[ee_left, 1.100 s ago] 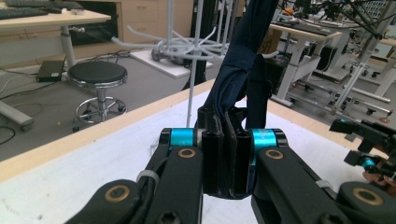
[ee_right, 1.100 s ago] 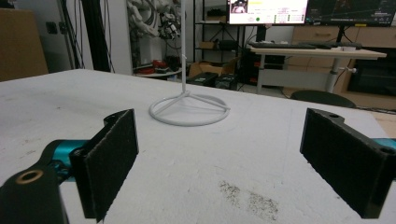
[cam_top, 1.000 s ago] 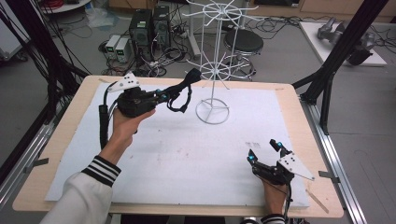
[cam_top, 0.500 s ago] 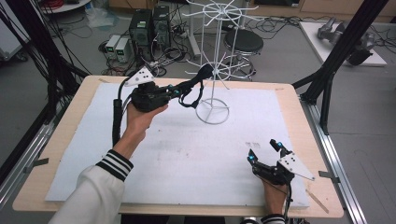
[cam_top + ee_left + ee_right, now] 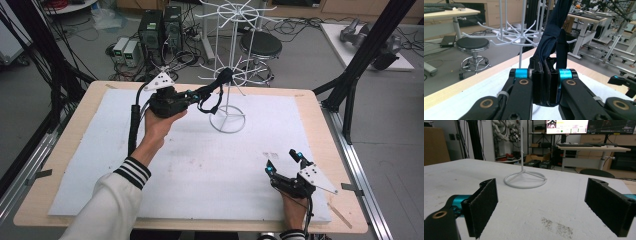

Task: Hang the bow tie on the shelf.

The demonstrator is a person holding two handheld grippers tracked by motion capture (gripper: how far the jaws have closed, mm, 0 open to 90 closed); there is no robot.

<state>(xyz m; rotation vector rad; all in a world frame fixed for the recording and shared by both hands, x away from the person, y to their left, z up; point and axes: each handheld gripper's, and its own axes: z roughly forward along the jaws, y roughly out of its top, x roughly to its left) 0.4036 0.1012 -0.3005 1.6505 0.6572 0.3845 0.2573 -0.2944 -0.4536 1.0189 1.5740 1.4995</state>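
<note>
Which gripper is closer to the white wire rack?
The left. The left gripper is raised right beside the white wire rack, holding a dark strap up against its hooks. The right gripper sits open, low near the table's front edge, well away from it.

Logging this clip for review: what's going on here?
A person's left gripper is shut on a dark strap and holds it up beside the white wire rack, apparently to hang it on a hook. The right gripper rests open near the table's front right corner, holding nothing.
</note>
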